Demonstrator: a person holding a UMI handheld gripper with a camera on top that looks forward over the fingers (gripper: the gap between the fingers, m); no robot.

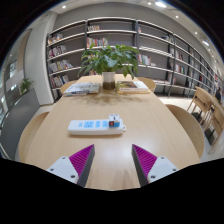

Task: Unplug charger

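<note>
A white power strip (93,126) lies flat on the light wooden table (150,125), ahead of my fingers. A white charger (115,122) is plugged into the strip near its right end. My gripper (112,160) is open, its two magenta pads wide apart with only bare table between them. It sits short of the strip and does not touch it.
A potted green plant (108,60) stands at the far end of the table with open books (84,88) on both sides. Wooden chairs (206,104) stand to the right. Bookshelves (140,40) line the back wall.
</note>
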